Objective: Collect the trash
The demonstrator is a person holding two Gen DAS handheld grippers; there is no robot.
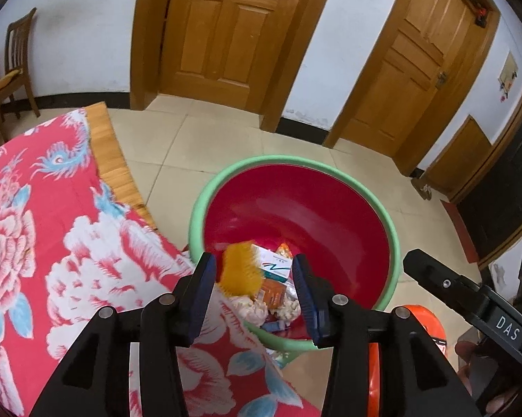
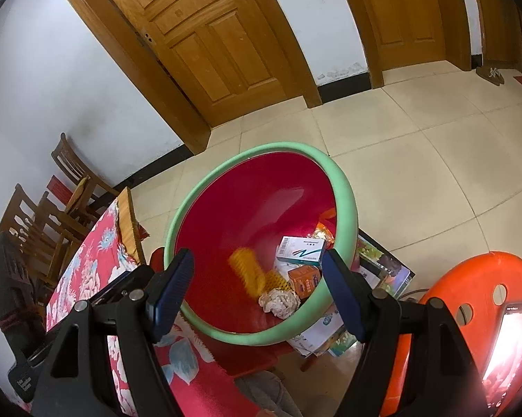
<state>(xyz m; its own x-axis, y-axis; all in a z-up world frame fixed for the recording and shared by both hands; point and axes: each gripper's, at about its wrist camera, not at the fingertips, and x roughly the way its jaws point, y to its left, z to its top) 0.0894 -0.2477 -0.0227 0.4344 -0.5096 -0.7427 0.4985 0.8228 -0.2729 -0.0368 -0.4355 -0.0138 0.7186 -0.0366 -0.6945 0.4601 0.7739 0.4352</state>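
Observation:
A red basin with a green rim [image 1: 365,187] [image 2: 347,187] sits just past the table edge. It holds a white-and-blue box [image 1: 274,266] [image 2: 300,246], a small orange box [image 1: 273,292] [image 2: 304,279] and crumpled tissue [image 1: 252,307] [image 2: 278,300]. A yellow ribbed piece of trash [image 1: 241,271] [image 2: 248,271] is motion-blurred over the basin's inside. In the left wrist view it shows between the blue pads of my left gripper [image 1: 254,259], which do not touch it. My right gripper [image 2: 258,255] stands open over the basin's near rim with nothing held.
A table with a red floral cloth [image 1: 52,226] [image 2: 87,267] is at the left. An orange plastic stool [image 2: 469,278] with a lit phone [image 2: 511,340] is at the right. Printed papers [image 2: 382,264] lie under the basin. Wooden chairs [image 2: 52,201] and doors stand behind, on a tiled floor.

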